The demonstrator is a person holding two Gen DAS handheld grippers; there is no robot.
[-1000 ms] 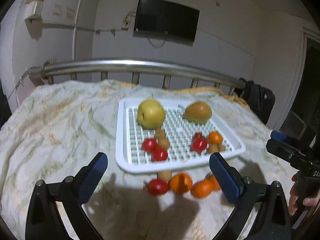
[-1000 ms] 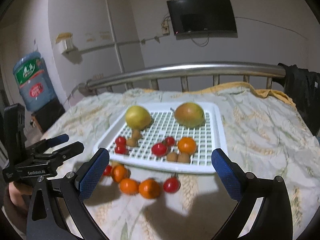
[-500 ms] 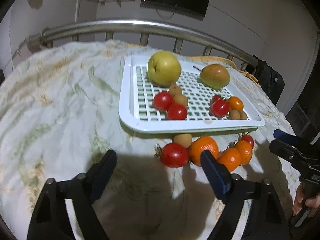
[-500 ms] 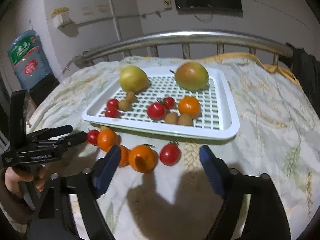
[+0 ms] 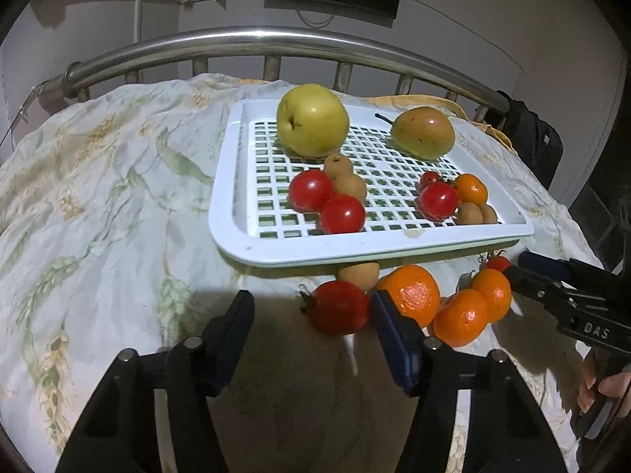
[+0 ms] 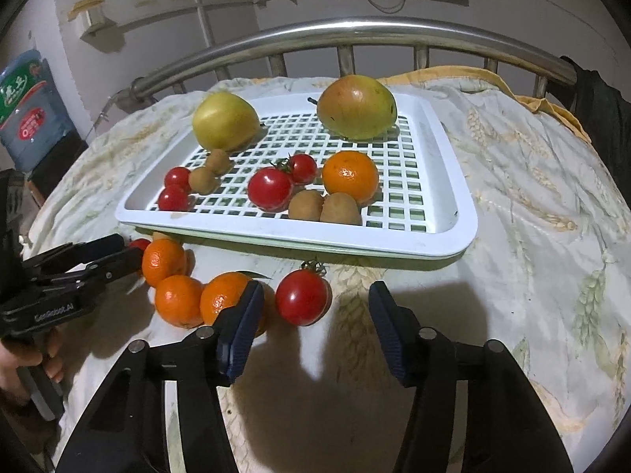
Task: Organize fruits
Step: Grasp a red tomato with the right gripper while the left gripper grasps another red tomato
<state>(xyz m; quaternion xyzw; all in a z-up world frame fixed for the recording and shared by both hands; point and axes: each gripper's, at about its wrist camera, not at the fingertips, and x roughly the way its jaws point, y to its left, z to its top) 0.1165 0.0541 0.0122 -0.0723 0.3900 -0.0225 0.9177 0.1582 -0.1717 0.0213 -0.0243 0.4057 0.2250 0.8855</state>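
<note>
A white slotted tray (image 5: 276,250) (image 6: 445,197) on the bed holds a yellow apple (image 5: 312,119), a pear (image 5: 422,132), tomatoes, a mandarin and small brown fruits. In front of it lie loose fruits: a red tomato (image 5: 338,312), three mandarins (image 5: 412,293), a brown fruit (image 5: 359,274) and a small tomato (image 6: 303,302). My left gripper (image 5: 309,333) is open, low over the red tomato. My right gripper (image 6: 315,329) is open around the small tomato, its left finger against a mandarin (image 6: 224,302).
The bedspread (image 5: 98,197) is wrinkled and pale with a leaf print. A steel bed rail (image 5: 276,41) runs behind the tray. A water bottle (image 6: 23,106) stands far left. A dark bag (image 5: 532,146) hangs at the right rail end.
Both grippers have moved forward and down toward the loose fruits in front of the tray. Each now has a tomato between or just ahead of its fingers.
</note>
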